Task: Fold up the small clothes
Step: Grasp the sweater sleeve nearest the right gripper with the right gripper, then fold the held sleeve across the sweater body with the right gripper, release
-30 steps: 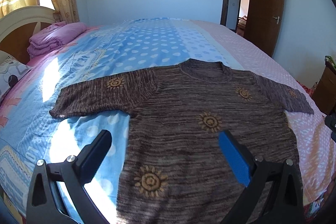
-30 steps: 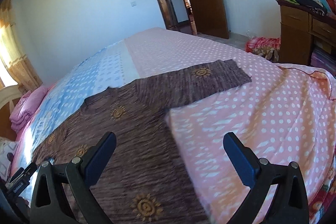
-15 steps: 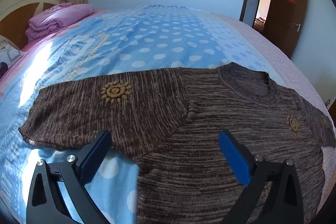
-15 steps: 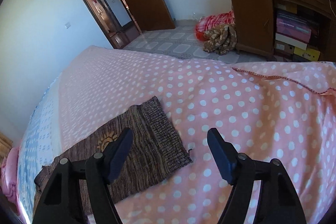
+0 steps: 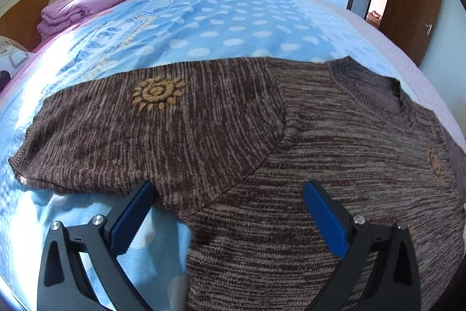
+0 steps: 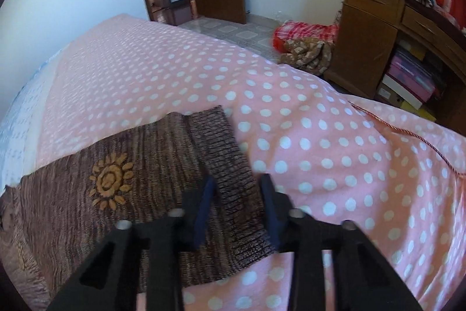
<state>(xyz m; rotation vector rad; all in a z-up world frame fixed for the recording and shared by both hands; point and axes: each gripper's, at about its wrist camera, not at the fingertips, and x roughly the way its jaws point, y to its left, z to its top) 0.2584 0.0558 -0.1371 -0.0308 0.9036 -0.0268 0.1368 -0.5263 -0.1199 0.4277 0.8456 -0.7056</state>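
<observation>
Brown knit sweater (image 5: 291, 136) lies flat, front up, on the bed (image 5: 233, 19). Your left gripper (image 5: 227, 197) has its fingers spread wide, low at the underarm: the left finger (image 5: 131, 214) touches the lower edge of the sleeve, the right finger sits over the body panel. Your right gripper (image 6: 237, 194) has its fingers (image 6: 204, 209) partly closed, one on each side of the ribbed cuff (image 6: 230, 165) of the other sleeve, not yet pinching it. Sun motif (image 6: 110, 182) lies just left of those fingers; pink dotted bedding lies to the right.
</observation>
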